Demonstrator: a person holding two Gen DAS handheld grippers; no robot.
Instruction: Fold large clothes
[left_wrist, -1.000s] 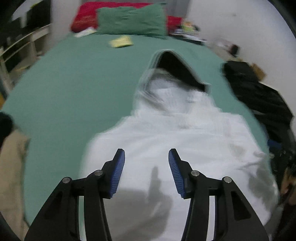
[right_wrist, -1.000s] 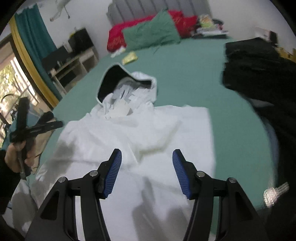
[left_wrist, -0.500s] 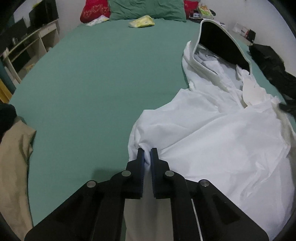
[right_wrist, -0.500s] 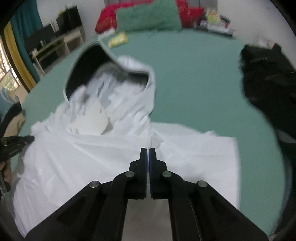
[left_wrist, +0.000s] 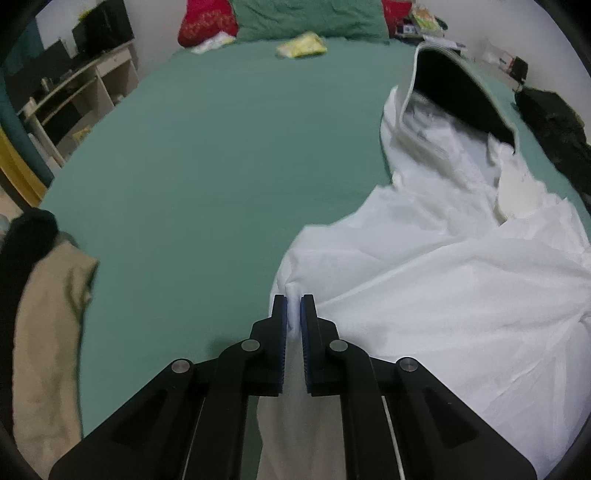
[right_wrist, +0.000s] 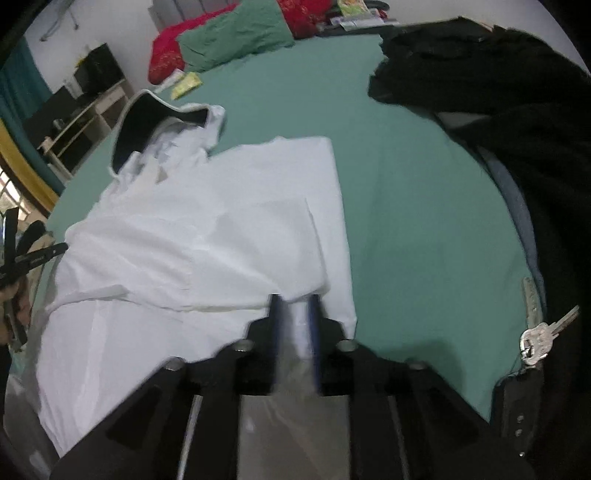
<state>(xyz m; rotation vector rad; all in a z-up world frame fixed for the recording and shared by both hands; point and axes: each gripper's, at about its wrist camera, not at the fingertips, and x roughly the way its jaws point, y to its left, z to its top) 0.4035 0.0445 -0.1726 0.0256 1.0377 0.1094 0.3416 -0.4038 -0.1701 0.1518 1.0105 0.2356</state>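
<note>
White hooded garment (left_wrist: 443, 295) lies spread across the green bed (left_wrist: 207, 177), hood toward the pillows. Left tongs (left_wrist: 293, 306) are clamped on its near edge; right tongs (right_wrist: 294, 306) pinch cloth too. Folding looks barely begun, with one side turned over.

Both my wrist feeds are dim, flat indoor light, no glare. Heavy fisheye: black vignette in the corners, the teal-green bed sheet (left_wrist: 207, 177) bows hard toward its edges. Left view mostly sharp, soft shadow under my left gripper (left_wrist: 293, 310). Right view motion-blurred: my right gripper (right_wrist: 295, 314) fingers smear, white hooded fabric garment (right_wrist: 207, 236) loses crease detail. Daylight only at the window, far left edge of right view.
</note>
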